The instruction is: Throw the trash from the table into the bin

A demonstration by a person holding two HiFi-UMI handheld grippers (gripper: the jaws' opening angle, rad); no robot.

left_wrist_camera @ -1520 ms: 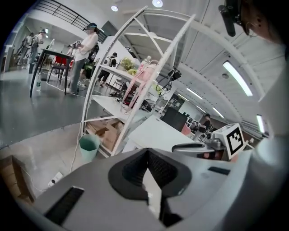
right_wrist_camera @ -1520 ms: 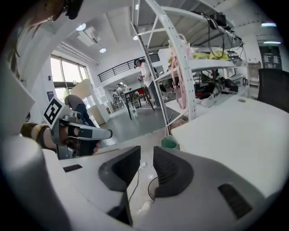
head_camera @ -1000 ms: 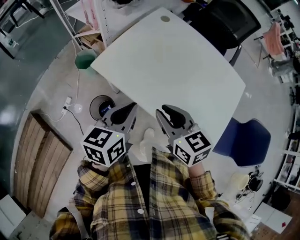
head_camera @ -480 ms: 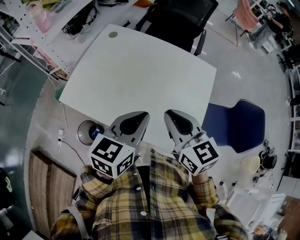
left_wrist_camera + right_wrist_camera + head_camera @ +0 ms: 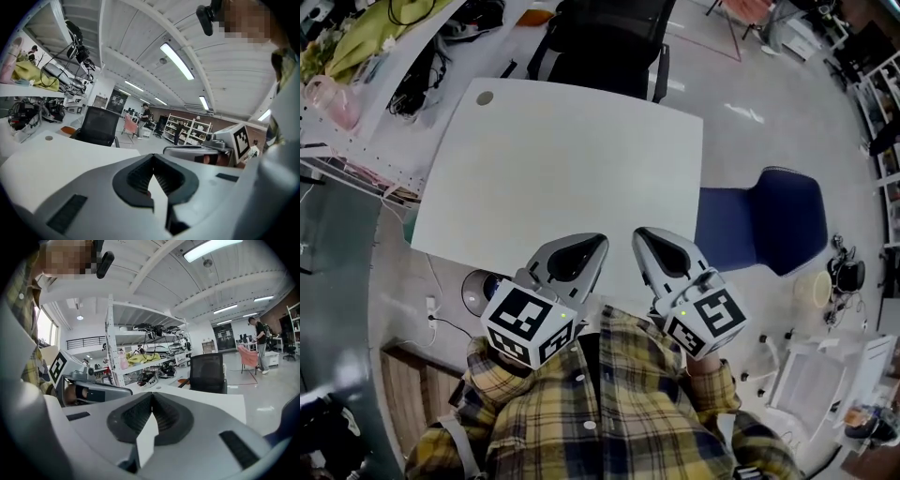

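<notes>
The left gripper (image 5: 587, 255) and right gripper (image 5: 654, 246) hang side by side at the lower centre of the head view, over the near edge of the white table (image 5: 553, 159). The left jaws meet at their tips with nothing between them. The right jaws have just been closing and now stand together, also empty. The bin (image 5: 472, 289) sits on the floor at the table's lower-left edge, partly behind the left gripper. A blue patch (image 5: 490, 281) inside it may be trash.
</notes>
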